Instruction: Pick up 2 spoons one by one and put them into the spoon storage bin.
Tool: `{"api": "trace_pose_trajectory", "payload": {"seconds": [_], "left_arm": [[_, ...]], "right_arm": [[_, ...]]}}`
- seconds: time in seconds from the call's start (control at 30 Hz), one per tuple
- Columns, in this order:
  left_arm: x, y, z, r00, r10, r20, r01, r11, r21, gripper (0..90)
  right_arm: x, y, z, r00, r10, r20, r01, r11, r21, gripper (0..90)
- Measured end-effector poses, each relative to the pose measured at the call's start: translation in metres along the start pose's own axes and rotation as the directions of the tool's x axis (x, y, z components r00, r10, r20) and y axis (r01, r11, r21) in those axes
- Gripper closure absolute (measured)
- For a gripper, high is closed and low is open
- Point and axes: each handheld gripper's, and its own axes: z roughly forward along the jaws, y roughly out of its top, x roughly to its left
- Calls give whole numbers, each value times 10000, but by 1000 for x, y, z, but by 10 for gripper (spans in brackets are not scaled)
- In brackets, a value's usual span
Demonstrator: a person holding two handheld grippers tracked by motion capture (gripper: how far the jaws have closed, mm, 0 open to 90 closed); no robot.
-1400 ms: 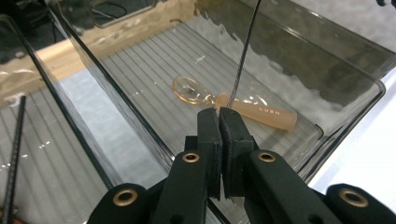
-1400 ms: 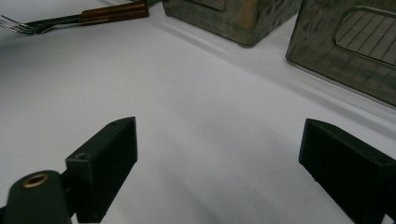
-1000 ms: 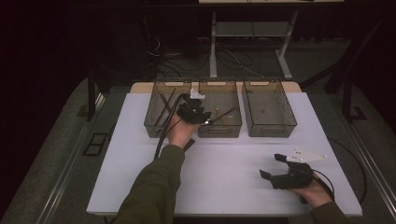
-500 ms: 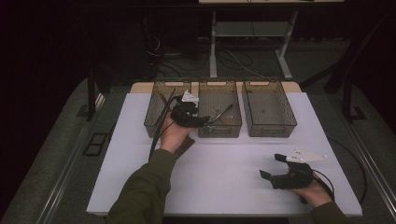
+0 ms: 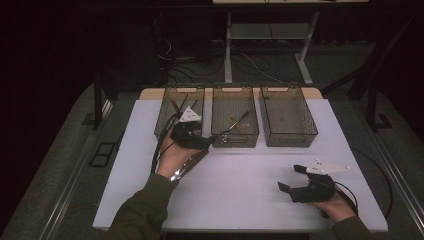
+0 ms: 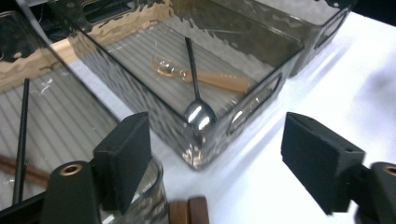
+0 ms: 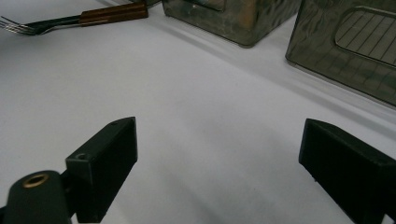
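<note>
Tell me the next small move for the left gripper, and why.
Probably pull the left gripper back and lower it onto the wooden-handled fork lying on the table beside it. Its jaws have just been opening with nothing between them, the black spoon lies in the middle bin, and the fork sits outside every bin.

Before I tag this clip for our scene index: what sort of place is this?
Probably a lab or recording workspace, not a kitchen: a white table with three clear bins for sorting cutlery, bare metal stand legs and loose cables on the carpeted floor behind, dark surroundings.
</note>
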Motion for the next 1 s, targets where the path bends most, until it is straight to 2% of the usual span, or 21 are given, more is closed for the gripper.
{"api": "trace_pose_trajectory", "payload": {"seconds": [0.17, 0.3, 0.57, 0.87, 1.0], "left_arm": [[-3, -18, -11, 9999, -149, 21, 149, 9999, -77, 193], [-2, -33, -21, 9999, -158, -18, 159, 9998, 102, 186], [1, -59, -39, 9991, -381, -208, 382, 9992, 64, 191], [5, -83, -54, 9973, -621, -395, 625, 9980, 96, 263], [7, -89, -54, 9977, -544, -416, 558, 9979, 333, 316]], "right_arm": [[0, 0, 0, 10000, 21, 19, -22, 10000, 19, 113], [0, 0, 0, 10000, 8, 19, -8, 10000, -4, 113], [1, 0, -1, 10000, 5, 43, -5, 10000, 8, 113], [1, 0, 0, 10000, -52, 69, 52, 10000, 41, 113], [1, 0, 0, 9999, -80, 72, 79, 10000, 43, 113]]}}
